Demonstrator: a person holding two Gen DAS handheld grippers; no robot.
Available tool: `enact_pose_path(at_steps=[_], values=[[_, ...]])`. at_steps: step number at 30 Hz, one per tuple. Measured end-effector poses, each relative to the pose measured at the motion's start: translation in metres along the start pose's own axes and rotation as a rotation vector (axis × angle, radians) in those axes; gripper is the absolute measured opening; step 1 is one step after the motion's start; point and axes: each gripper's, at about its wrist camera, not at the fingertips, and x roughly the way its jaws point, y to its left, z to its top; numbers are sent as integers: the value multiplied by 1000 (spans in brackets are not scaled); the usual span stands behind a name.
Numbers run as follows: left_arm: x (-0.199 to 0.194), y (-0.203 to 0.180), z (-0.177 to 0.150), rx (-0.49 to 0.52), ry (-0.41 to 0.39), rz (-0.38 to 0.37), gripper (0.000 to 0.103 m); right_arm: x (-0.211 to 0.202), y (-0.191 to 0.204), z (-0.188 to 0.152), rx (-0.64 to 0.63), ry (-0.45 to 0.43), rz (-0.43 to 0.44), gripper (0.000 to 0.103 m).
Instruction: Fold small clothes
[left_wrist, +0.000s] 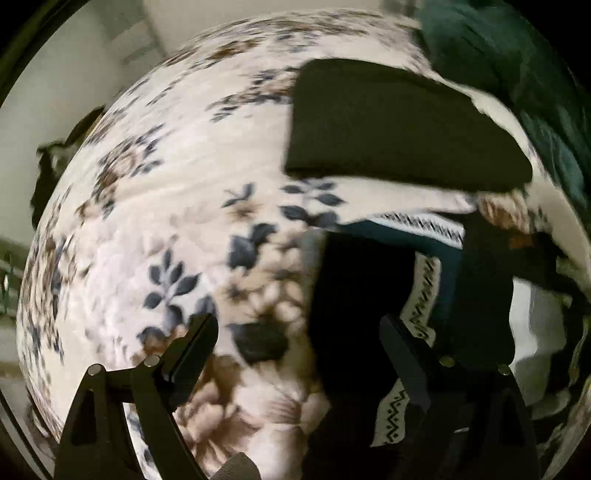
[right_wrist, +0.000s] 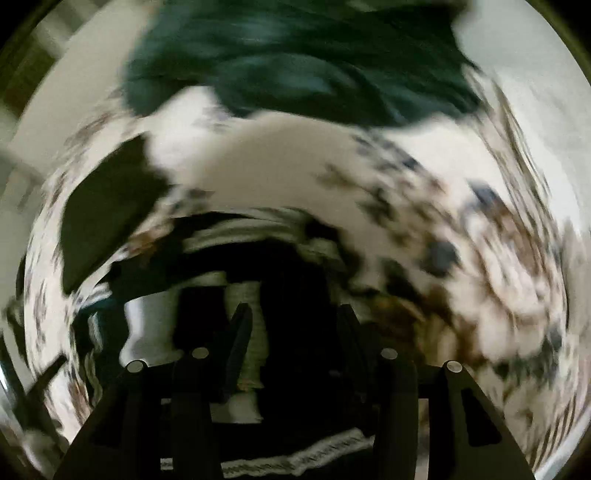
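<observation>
Floral bedspread (left_wrist: 147, 206), black folded cloth (left_wrist: 388, 125), no legible writing, left gripper (left_wrist: 299, 343) agape, right gripper (right_wrist: 291, 325) state unclear.

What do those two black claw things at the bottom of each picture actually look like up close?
Both are matte black plastic. The left gripper has two flat, blade-like fingers on angular, triangular arms with cut-out windows, joined by round silver pins. The right gripper is built the same way: black fingers, triangular linkage arms, silver pivot pins. No cables, markings or sleeves show in either view.
</observation>
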Motion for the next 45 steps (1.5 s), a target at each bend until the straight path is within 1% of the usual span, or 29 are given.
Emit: enact_pose_path(at_steps=[1,2,3,4,5,6,8,10,12,13,17,19,21,22,23,25,26,28,30,31,32,34,35,36,38,40,41,43,45], values=[[14,-5,-1,39,30,45,90,15,9,-1,-37,45,-16,49],[28,-7,-2,60,61,68,90,32,11,-3,-40,97,-36,49],[46,-5,-3,60,106,70,90,50,9,-4,-37,162,-60,49],[58,0,-4,43,143,50,92,67,5,-5,-24,212,-93,49],[67,8,-5,3,172,8,95,79,2,-5,-15,243,-101,49],[70,17,-4,-42,179,-23,102,85,-1,-6,-14,266,-101,49],[65,28,-5,-70,171,-42,103,78,1,-1,-12,266,-104,49],[50,33,-7,-73,148,-39,103,57,3,4,-28,234,-90,51],[26,33,-12,-72,112,-38,103,38,0,5,-27,224,-42,71],[12,31,-17,-68,92,-32,103,28,-5,5,-18,226,-6,74],[-55,1,-47,2,26,50,103,-8,-36,-5,-14,267,100,75],[-82,-13,-70,1,8,70,103,-25,-52,-9,-33,288,133,75],[-104,-33,-101,-24,25,67,103,-40,-78,-14,-60,320,157,75],[-116,-49,-124,-39,45,61,103,-51,-96,-17,-77,337,167,75],[-119,-60,-137,-47,62,54,103,-56,-108,-19,-92,346,166,75],[-132,-106,-185,-55,154,11,103,-66,-132,-19,-124,352,131,75],[-135,-123,-197,-56,182,-11,103,-69,-145,-19,-133,352,125,75],[-137,-175,-245,-54,273,-100,103,-70,-171,-16,-136,373,135,69],[-138,-218,-277,-21,322,-160,103,-62,-191,-9,-134,395,152,51],[-138,-238,-292,5,335,-173,103,-56,-198,-5,-136,406,163,50],[-138,-266,-312,60,343,-178,103,-48,-202,0,-142,411,176,50],[-134,-299,-333,141,338,-149,103,-30,-200,11,-167,418,217,50],[-131,-311,-341,161,337,-152,103,-18,-196,19,-179,419,232,50],[-128,-319,-347,161,339,-157,103,-9,-192,24,-176,421,243,50],[-121,-330,-355,146,356,-174,103,19,-181,40,-147,452,312,50],[-109,-338,-359,150,353,-168,103,46,-168,56,-114,475,385,57],[-103,-347,-361,175,353,-149,103,63,-160,64,-98,489,424,69],[-96,-359,-363,224,345,-103,103,90,-148,77,-83,501,460,70],[-96,-358,-360,206,334,-100,103,115,-137,88,-80,504,453,70]])
